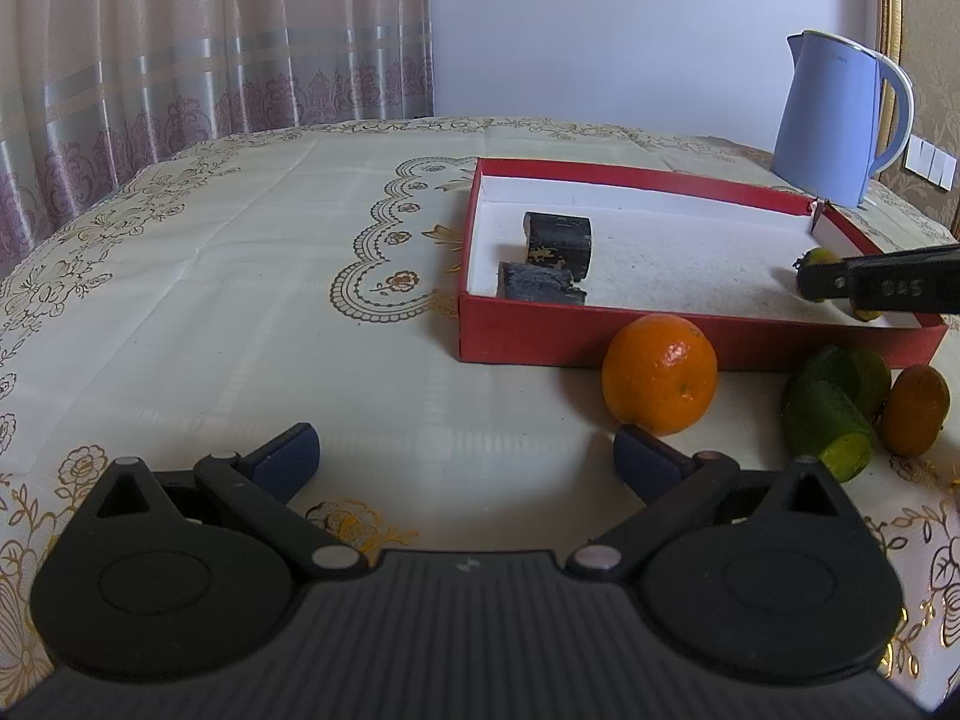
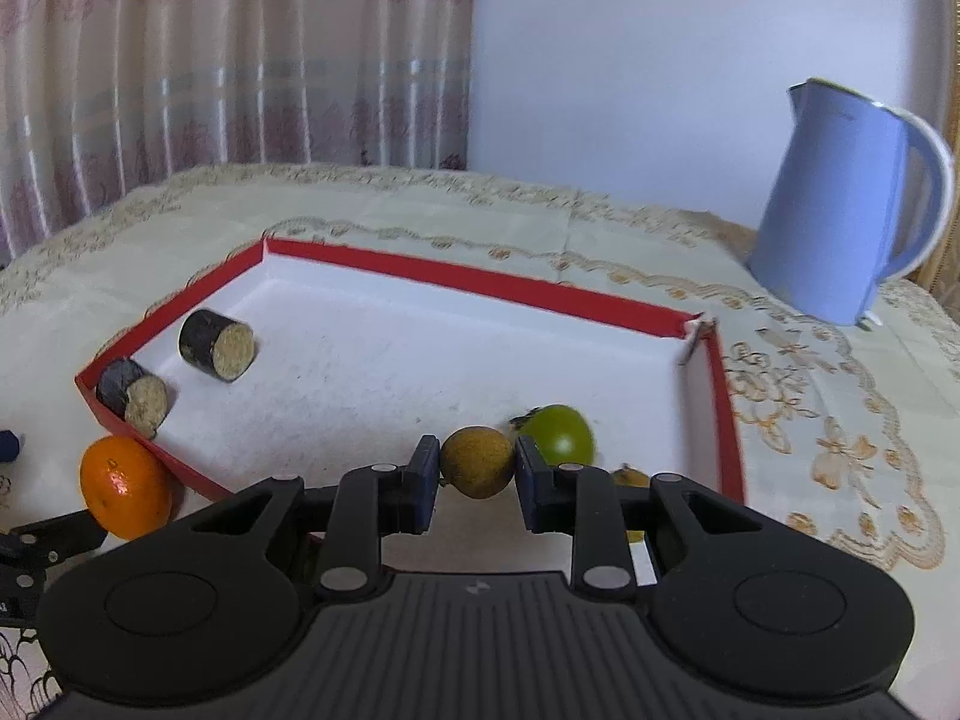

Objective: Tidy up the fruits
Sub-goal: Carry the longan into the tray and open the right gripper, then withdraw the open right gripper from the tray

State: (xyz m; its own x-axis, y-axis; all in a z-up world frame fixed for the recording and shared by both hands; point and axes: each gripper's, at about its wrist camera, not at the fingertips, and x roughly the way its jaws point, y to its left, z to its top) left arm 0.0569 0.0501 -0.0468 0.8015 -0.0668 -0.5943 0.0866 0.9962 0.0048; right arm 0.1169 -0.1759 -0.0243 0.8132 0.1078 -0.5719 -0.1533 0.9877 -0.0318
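Fruit first, left wrist view: only a sliver of a small yellow-green fruit (image 1: 817, 256) showed behind the right gripper (image 1: 807, 283), which poked in from the right edge, so its grip was hard to read from there. The left gripper (image 1: 465, 456) hung above the table with its blue pads spread wide and nothing between them. An orange (image 1: 660, 373) sat just in front of the red box (image 1: 528, 333), touching or nearly touching its wall, couldn't tell which. To its right were two cut green pieces (image 1: 831, 420) and a smaller orange-brown fruit (image 1: 917, 411), near the frame edge. Inside the box lay two dark cylinders (image 1: 555, 261).

Right wrist view was blurry. The right gripper (image 2: 477, 465) was clamped on a round yellowish-brown fruit (image 2: 477, 461) over the box's white, slightly speckled floor. A glossy green fruit (image 2: 558, 433) sat right behind it. Something yellow (image 2: 630, 476) was mostly hidden by the gripper's linkage.

Table had a cream cloth (image 2: 828, 420) with gold floral print. A smooth blue kettle (image 2: 840, 204) stood beyond the box, with patterned pink curtains (image 2: 210, 60) and a plain wall behind.
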